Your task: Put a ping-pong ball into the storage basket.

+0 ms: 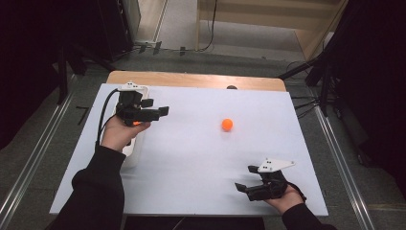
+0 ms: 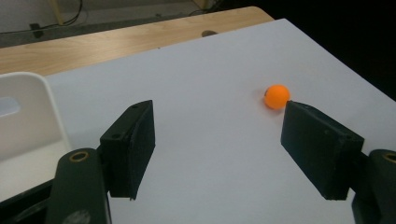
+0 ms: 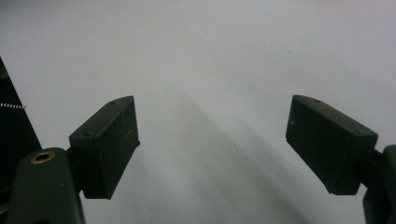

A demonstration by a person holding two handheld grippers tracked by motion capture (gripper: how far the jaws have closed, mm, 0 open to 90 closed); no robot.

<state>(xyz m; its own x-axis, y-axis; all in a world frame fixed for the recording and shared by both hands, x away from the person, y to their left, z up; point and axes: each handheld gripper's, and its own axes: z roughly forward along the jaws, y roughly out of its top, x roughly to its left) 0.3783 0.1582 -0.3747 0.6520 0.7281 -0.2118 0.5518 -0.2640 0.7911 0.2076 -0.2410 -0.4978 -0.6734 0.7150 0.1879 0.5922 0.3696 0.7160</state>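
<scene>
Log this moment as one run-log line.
left tongs: open, empty, above white tray | right tongs: open, empty | orange ball: loose on white sheet

My white sheet (image 1: 191, 158) covers a wooden table (image 1: 191, 79); a white tray (image 2: 28, 121) rests at its left edge; grey floor (image 1: 43, 143) surrounds it.

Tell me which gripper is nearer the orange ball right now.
Left, narrowly. The left gripper hangs open over the white tray's end, level with the orange ball and pointing toward it. The right gripper sits open at the table's near edge, below the ball.
</scene>
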